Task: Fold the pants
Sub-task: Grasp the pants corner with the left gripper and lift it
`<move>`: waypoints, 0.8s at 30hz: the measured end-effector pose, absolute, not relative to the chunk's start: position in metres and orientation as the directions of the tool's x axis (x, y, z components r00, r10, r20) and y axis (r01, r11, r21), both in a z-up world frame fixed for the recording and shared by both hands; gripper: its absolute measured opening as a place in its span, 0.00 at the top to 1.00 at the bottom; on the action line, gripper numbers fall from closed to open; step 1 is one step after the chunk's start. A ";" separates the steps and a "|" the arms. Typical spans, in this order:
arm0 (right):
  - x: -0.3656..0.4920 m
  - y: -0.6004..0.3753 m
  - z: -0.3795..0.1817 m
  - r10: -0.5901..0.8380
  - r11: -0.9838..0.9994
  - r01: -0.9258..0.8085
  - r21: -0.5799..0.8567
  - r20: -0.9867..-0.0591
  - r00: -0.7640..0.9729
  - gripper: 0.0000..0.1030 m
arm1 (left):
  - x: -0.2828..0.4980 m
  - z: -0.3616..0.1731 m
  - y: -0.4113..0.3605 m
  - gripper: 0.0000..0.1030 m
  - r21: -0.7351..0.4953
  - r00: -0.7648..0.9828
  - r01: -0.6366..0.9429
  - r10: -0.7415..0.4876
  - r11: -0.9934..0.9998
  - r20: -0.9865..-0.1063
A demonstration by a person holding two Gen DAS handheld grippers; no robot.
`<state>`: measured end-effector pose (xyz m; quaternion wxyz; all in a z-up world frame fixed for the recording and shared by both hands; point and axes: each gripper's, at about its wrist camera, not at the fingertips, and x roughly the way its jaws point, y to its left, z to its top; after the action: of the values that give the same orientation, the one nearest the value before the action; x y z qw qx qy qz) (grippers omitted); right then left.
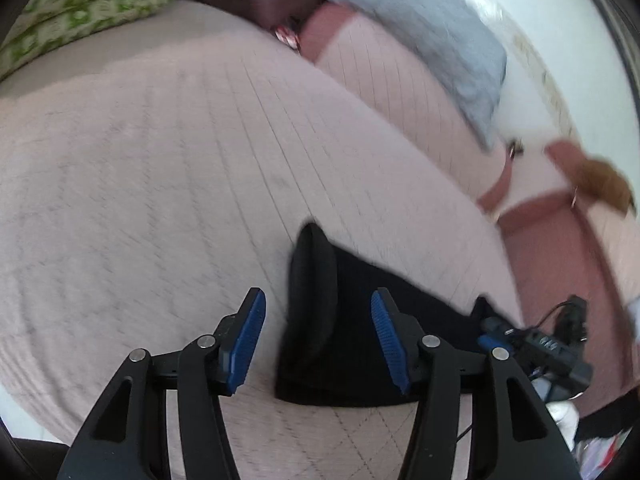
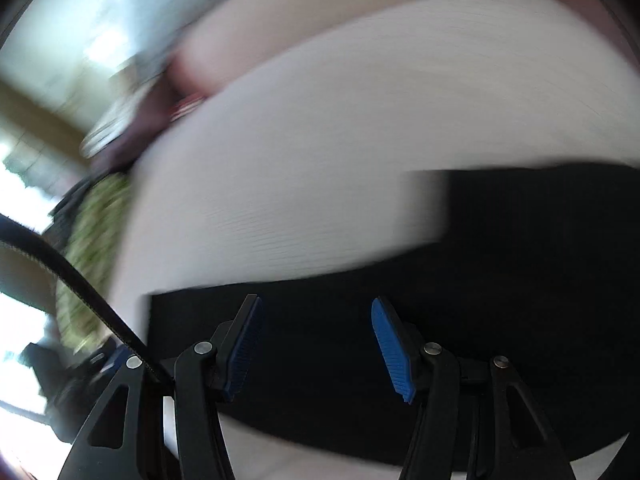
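Black pants (image 1: pixel 320 320) lie on a pink quilted bed (image 1: pixel 160 180), with a folded end bulging up between my left gripper's fingers. My left gripper (image 1: pixel 318 298) is open, its blue pads on either side of that end and not touching it. In the blurred right wrist view the pants (image 2: pixel 480 272) spread flat across the lower right of the bed. My right gripper (image 2: pixel 316 306) is open just above the dark cloth and holds nothing. The right gripper also shows in the left wrist view (image 1: pixel 532 344), past the pants.
A green patterned duvet (image 1: pixel 80 12) lies at the bed's far left. A grey pillow (image 1: pixel 432 36) rests on the pink headboard cushions (image 1: pixel 400 92). A brown object (image 1: pixel 604 184) sits at the right. A black strap (image 2: pixel 72 276) crosses the right wrist view.
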<state>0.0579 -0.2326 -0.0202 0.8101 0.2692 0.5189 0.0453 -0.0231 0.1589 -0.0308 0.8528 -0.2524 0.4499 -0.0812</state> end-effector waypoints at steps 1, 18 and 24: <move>0.051 -0.251 -0.021 0.369 0.827 0.220 0.517 -0.795 0.481 0.59 | -0.021 -0.034 0.153 0.48 -0.486 0.566 -0.093 -0.356 0.869 -0.744; -0.047 -0.273 0.010 0.186 0.896 0.192 0.400 -0.732 0.655 0.36 | -0.045 -0.025 0.166 0.57 -0.357 0.657 -0.203 -0.144 0.912 -0.740; -0.041 -0.237 0.010 0.206 0.932 0.106 0.348 -0.745 0.634 0.34 | -0.043 -0.035 0.160 0.25 -0.318 0.609 -0.232 -0.117 0.919 -0.784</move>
<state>-0.0413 -0.2366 0.0098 0.8852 0.1827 0.4269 0.0284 -0.0428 0.1599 -0.0355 0.8748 -0.1981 0.4409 0.0328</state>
